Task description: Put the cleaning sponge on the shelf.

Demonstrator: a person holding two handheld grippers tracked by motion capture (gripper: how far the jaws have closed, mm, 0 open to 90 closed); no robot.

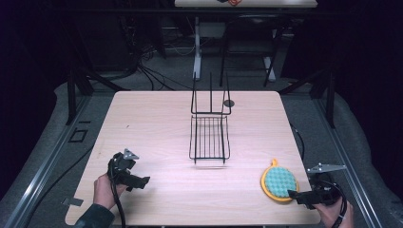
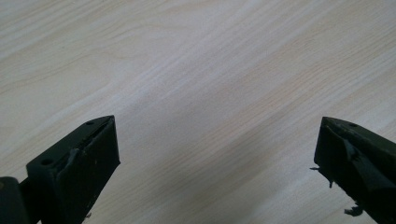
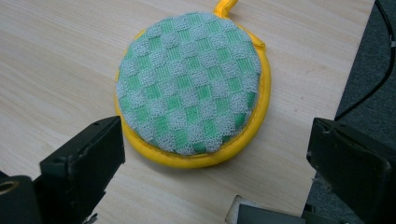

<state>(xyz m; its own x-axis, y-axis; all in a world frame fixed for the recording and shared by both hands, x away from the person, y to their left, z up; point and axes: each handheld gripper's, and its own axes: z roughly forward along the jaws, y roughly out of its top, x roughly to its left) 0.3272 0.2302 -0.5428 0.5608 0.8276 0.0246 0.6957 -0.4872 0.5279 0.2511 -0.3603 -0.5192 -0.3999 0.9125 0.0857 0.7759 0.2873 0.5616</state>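
Two grippers sit low over the table (image 1: 157,109): the right gripper (image 3: 215,154), jaws wide, hovers just short of the round yellow-rimmed green scrubber (image 3: 189,84) near the table's right edge; the left gripper (image 2: 217,154) gapes over bare wood.

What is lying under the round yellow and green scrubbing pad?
The scrubbing pad lies flat on the wooden table, near its right edge. Light wood shows all around its yellow rim. The pad itself covers whatever is directly beneath it, so that spot cannot be seen.
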